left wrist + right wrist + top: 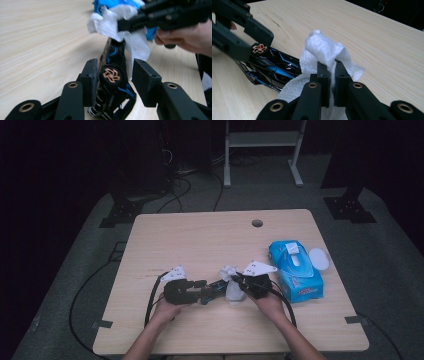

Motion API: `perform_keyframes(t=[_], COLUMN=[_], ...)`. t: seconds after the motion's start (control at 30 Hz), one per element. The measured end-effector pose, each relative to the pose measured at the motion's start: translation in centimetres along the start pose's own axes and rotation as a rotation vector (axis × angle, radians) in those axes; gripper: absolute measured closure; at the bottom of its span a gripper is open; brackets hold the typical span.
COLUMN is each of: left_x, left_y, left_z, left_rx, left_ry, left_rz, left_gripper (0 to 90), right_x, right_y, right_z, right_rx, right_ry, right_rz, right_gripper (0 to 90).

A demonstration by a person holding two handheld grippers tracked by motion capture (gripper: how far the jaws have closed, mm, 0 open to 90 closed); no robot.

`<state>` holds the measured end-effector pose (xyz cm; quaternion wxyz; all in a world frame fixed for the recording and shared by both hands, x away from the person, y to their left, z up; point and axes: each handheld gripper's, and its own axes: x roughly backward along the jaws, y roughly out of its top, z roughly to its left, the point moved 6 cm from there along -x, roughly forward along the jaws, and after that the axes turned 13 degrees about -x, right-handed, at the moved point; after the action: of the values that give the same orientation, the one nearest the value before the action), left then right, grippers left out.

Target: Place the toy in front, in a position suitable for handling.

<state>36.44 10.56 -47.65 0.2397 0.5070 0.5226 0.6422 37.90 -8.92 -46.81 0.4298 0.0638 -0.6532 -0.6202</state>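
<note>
Black-and-blue toy car [113, 75]: near edge of wooden table [200, 235], about 6 o'clock from table centre, between the two grippers.
Car axis: long axis runs roughly 9-to-3 across the table in the high view; in the left gripper view it points away toward 12 o'clock, copper-coloured wheel facing the camera.
Car tilt: looks turned on its side; cannot tell which end is the front.
Left gripper [197, 290]: at 9 o'clock end of the car, jaws on either side of the car body; one pad touches, the other stands just off it with tissue hanging in the gap. No firm clamp seen.
Right gripper [329, 75]: at 3 o'clock end, jaws pressed together on a fold of white tissue [324, 53].
Tissue: draped over the far end of the car, touching it.
Blue wipes pack [296, 270]: at 3 o'clock of the right gripper, just beside it, lid flipped open.
Hands: one on each gripper, coming in from 6 o'clock.
</note>
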Motion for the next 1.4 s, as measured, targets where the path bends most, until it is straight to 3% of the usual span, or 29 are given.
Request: perform_keyframes(t=[0.27,0.47,0.73,0.87,0.93,1.0,1.03,1.07,1.13,1.27,1.4], left_x=[0.2,0.1,-0.2,-0.5,-1.0,-1.7,-2.0,-2.1,-2.3,-2.2,-1.8], left_y=[-0.2,-0.2,0.0,0.1,-0.1,-0.6,-0.7,-0.7,-0.7,-0.9,-0.6], left_z=[0.8,0.5,-1.1,-2.1,-2.7,-3.2,-3.4,-3.5,-3.3,-3.2,-3.0], left_rx=[0.043,0.02,-0.047,-0.085,-0.122,-0.2,-0.214,-0.205,-0.236,-0.259,-0.28], left_ry=[0.042,0.041,0.025,0.001,-0.018,0.017,0.005,0.008,0.033,0.05,0.077], left_rz=[-0.007,-0.003,0.011,0.038,0.081,0.159,0.154,0.158,0.176,0.184,0.173], left_gripper=[56.4,54.8,50.4,45.6,44.5,44.3,43.5,44.8,43.6,39.9,30.2], right_x=[-0.1,-0.1,0.6,1.8,1.9,2.1,2.0,1.9,1.7,1.7,0.6], right_y=[0.0,0.0,-0.4,-1.2,-1.4,-2.1,-2.6,-3.1,-3.5,-2.3,-1.6], right_z=[0.1,0.2,0.3,0.4,0.4,0.4,0.4,0.3,0.2,0.5,0.9], right_rx=[-0.001,0.005,0.012,0.034,0.035,0.056,0.069,0.067,0.06,0.046,0.035], right_ry=[0.006,0.009,0.007,0.003,0.004,-0.003,-0.008,-0.006,-0.007,0.007,0.029], right_rz=[-0.006,-0.004,-0.002,0.01,0.024,0.06,0.074,0.097,0.107,0.059,0.074], right_gripper=[84.9,84.9,84.9,84.7,84.7,84.8,84.8,84.7,84.8,84.8,84.7])
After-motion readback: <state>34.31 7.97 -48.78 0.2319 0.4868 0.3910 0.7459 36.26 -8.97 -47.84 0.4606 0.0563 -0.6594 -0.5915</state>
